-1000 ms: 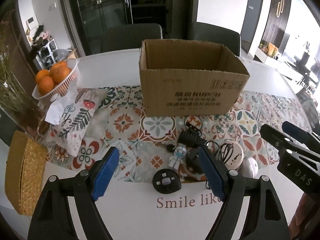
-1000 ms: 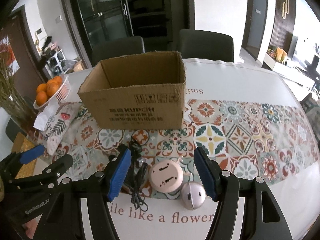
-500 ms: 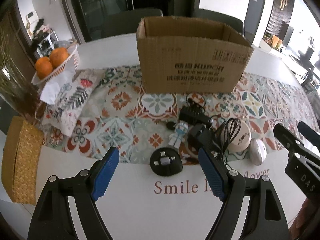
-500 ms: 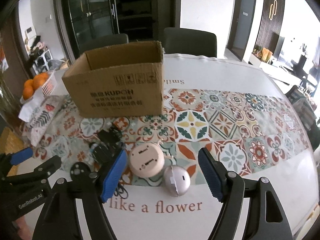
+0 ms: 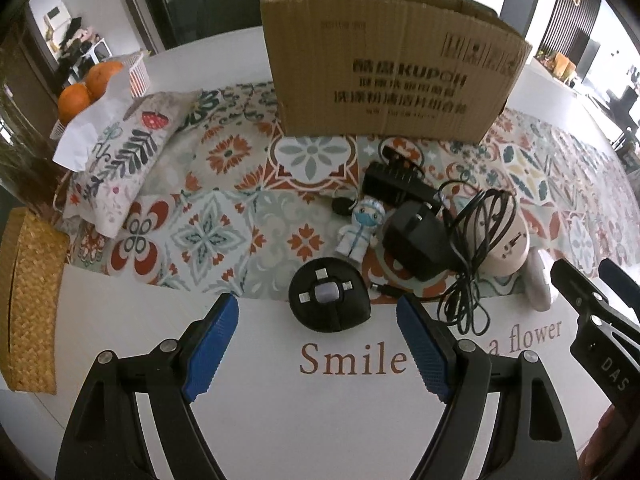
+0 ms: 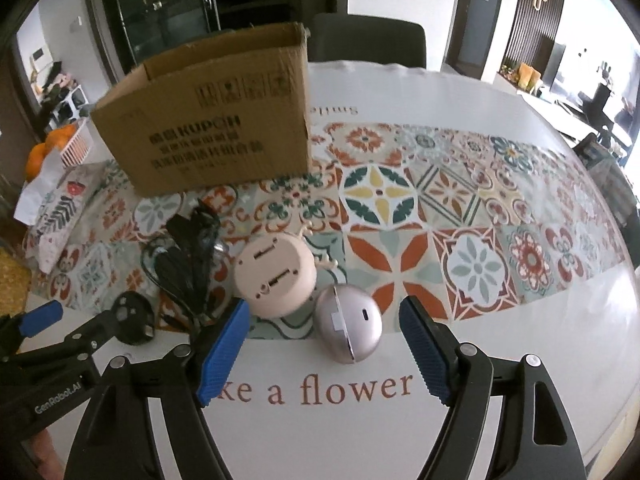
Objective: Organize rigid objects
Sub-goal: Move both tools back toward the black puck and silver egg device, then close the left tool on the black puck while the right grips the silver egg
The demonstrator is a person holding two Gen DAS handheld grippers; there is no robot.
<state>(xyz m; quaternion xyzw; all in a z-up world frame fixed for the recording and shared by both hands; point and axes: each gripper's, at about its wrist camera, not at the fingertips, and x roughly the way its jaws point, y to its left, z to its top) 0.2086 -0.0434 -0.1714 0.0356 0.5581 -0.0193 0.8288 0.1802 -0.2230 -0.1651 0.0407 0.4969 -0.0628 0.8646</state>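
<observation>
An open cardboard box (image 5: 392, 72) stands on the patterned runner. In front of it lie a black round device (image 5: 328, 300), a small white-suited figurine (image 5: 360, 230), two black adapters (image 5: 416, 244) with a coiled cable (image 5: 476, 240), a pink round device (image 6: 276, 276) and a silver dome-shaped gadget (image 6: 348, 328). My left gripper (image 5: 316, 300) hangs open just above and in front of the black round device. My right gripper (image 6: 324, 304) has its jaws opening, with the silver gadget low between them and untouched.
At the left are a white basket of oranges (image 5: 92, 84), a leaf-patterned pouch (image 5: 128, 156) and a woven straw box (image 5: 28, 300). Dark chairs (image 6: 368, 40) stand behind the round white table (image 6: 440, 92). Each gripper shows at the edge of the other's view.
Both grippers have come down closer to the items on the table. The right jaws have spread wider. The silver gadget now lies between them.
</observation>
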